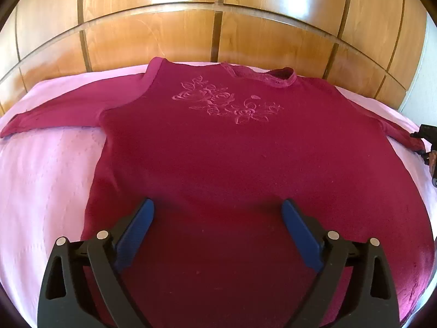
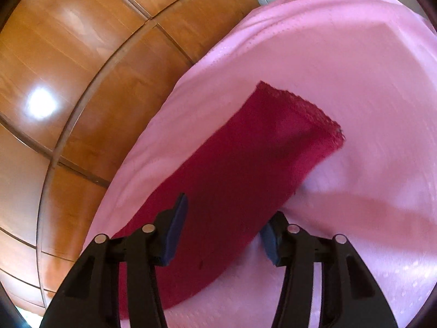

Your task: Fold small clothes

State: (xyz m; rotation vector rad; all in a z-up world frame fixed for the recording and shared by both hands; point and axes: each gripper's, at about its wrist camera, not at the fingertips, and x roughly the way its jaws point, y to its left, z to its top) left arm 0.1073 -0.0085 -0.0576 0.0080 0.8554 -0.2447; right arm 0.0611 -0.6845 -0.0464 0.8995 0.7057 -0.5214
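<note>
One garment is in work: a magenta sweater [image 1: 218, 147] lying face up and spread flat on the pink bedcover [image 1: 46, 180], collar toward the far wooden panelling [image 1: 153, 41], both sleeves extended sideways. The left gripper [image 1: 218, 213] hangs over the near hem area with its jaws wide apart and nothing between them. The right gripper [image 2: 226, 218] is positioned over the right sleeve [image 2: 245, 164], near its lace-edged cuff [image 2: 306, 112]; its jaws stand partly apart, straddling the sleeve, and the pads do not visibly press on the fabric (contact beneath the fingers cannot be confirmed). Likely faults from this position: closing the right jaws too deep would pinch the bedcover together with the sleeve and drag it into the fold; gripping only one knit layer would let the sleeve twist or sag when lifted; pulling the sleeve inward unevenly would skew the body. No containers are in view.
</note>
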